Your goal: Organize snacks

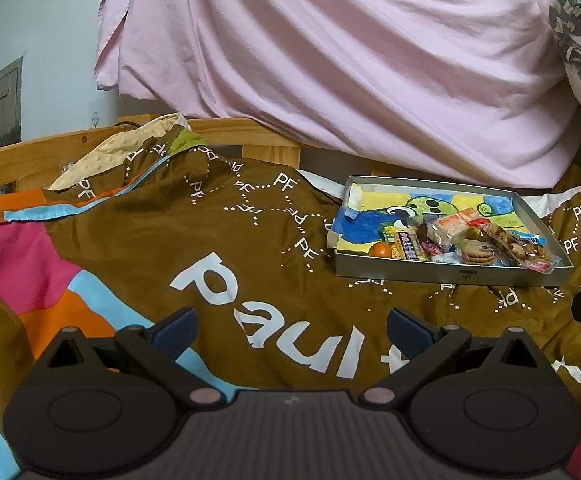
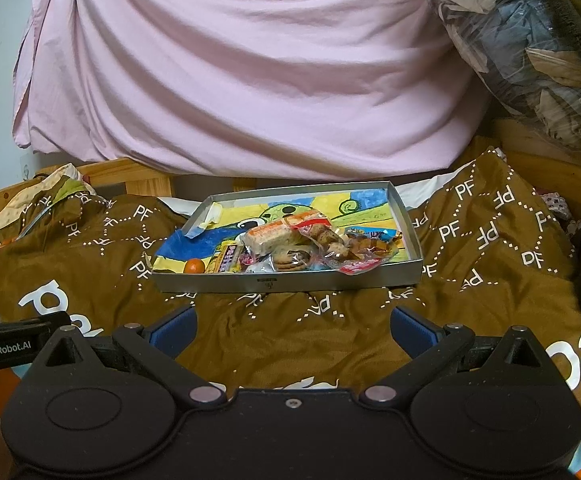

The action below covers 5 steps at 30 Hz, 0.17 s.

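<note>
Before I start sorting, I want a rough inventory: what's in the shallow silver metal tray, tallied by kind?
Small round orange fruit: 1
Clear-wrapped brown cookie packs: at least 2
Orange-and-white wrapped bar: 1
Yellow printed candy box: 1
Red-and-white snack pouch: 1
Total in the silver metal tray: at least 6; the pile overlaps.

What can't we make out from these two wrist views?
- Snack pile: wrappers overlap in both views; count and lower items hidden.
- Print on the yellow packet: too small, both views.
- Tray floor drawing: near part covered by snacks.
- What lies under the pink sheet: draped over.
- Left gripper in the right view: only a black edge, cut off by the frame.
- Right gripper: open, nothing held.
</note>
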### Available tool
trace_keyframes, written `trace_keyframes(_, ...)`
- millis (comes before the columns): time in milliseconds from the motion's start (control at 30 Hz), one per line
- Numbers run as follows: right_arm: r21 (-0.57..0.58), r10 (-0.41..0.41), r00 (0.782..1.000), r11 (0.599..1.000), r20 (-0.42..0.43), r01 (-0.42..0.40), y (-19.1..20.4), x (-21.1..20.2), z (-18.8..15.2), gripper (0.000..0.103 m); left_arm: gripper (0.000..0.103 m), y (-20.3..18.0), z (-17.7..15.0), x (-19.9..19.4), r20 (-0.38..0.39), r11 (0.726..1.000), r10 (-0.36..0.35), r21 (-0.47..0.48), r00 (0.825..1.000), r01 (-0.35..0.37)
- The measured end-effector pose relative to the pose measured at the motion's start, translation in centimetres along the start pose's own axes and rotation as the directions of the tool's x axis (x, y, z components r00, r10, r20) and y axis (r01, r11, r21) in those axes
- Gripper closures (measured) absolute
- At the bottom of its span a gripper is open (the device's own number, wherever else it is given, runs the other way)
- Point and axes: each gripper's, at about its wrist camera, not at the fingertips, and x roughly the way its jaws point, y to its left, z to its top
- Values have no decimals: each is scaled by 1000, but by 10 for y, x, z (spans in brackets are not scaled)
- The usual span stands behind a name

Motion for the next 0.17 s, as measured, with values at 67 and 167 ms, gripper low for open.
trace_keyframes(67,0,0,1000,1000,-2,0,0,0,0,1,0,0,0,0,-2,1000,0,-1,1000,0)
trace_keyframes(167,1,1,1000,1000,-8,-1,0,1,-1,1,0,0,0,1,-6,1000,1,-3,1000,-1)
